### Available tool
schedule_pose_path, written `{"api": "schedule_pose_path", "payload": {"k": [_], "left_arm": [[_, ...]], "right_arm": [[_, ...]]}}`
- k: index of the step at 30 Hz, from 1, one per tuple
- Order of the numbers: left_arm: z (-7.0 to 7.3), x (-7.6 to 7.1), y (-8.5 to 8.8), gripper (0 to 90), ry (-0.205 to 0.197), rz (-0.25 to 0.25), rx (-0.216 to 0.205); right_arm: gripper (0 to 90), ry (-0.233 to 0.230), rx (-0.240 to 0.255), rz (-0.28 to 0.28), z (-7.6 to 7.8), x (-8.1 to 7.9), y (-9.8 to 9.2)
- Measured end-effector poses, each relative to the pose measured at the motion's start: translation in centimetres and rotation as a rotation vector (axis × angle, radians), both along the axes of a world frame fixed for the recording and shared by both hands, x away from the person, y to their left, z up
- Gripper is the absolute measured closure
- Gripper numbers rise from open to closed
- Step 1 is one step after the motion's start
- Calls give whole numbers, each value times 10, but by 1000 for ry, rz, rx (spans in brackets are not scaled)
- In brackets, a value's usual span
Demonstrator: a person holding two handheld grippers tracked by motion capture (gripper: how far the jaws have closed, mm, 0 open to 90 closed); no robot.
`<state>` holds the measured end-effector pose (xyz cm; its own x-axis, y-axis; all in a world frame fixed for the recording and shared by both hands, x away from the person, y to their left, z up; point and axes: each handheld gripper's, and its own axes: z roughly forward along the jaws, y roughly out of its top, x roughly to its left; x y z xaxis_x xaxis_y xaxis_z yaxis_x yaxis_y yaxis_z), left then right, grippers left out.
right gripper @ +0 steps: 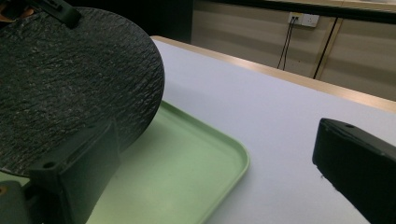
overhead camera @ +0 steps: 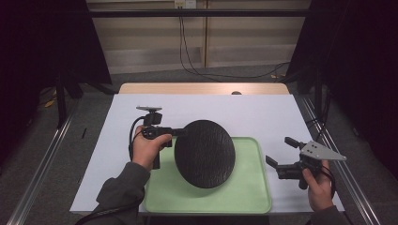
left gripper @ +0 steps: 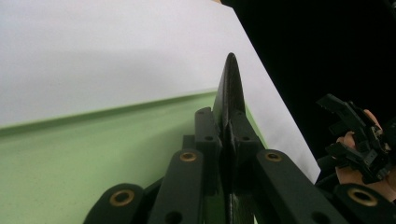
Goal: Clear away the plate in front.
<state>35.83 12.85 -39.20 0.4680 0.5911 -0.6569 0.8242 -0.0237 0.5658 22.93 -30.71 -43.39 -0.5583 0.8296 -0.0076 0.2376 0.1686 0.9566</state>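
The black plate (overhead camera: 204,153) hangs tilted over the green tray (overhead camera: 253,197), raised above the tray's floor and leaning so that its rough, textured face shows toward the person. The left gripper (overhead camera: 180,132) has it by the rim at the upper left edge, over the tray's left side, and in the left gripper view the plate (left gripper: 229,93) runs edge-on up between the two fingers (left gripper: 208,130), which are pressed tight against its two faces. It looks like a stiff, round dish with a pebbled surface, probably stoneware or slate-like, so I would guess it is fairly heavy for a single pinch at one edge and would crack or chip if it dropped onto the tray or the desk (overhead camera: 263,115). The rough skin should give the fingers good bite, but with all the weight hanging off one point it may want to swing or twist. The right gripper (overhead camera: 280,154) waits just off the tray's right edge, over the bare desk, its fingers spread wide apart and holding nothing. A second hold on the rim opposite the first, toward the tray's right side, would steady it best.
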Motion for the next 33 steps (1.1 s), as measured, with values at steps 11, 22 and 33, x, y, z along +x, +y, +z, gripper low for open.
{"api": "schedule_pose_path", "payload": {"k": [11,22,33], "left_arm": [[-8,-9,-4,848,17,-18,-16],[-19,-19,-11,843,30,-61,-26],[-34,-18,-7,872,20,-29,6]], "right_arm": [[4,2,0,0,0,0,0],[5,0,-2,-5,0,0,0],[5,-6,-6,-9,0,0,0]]}}
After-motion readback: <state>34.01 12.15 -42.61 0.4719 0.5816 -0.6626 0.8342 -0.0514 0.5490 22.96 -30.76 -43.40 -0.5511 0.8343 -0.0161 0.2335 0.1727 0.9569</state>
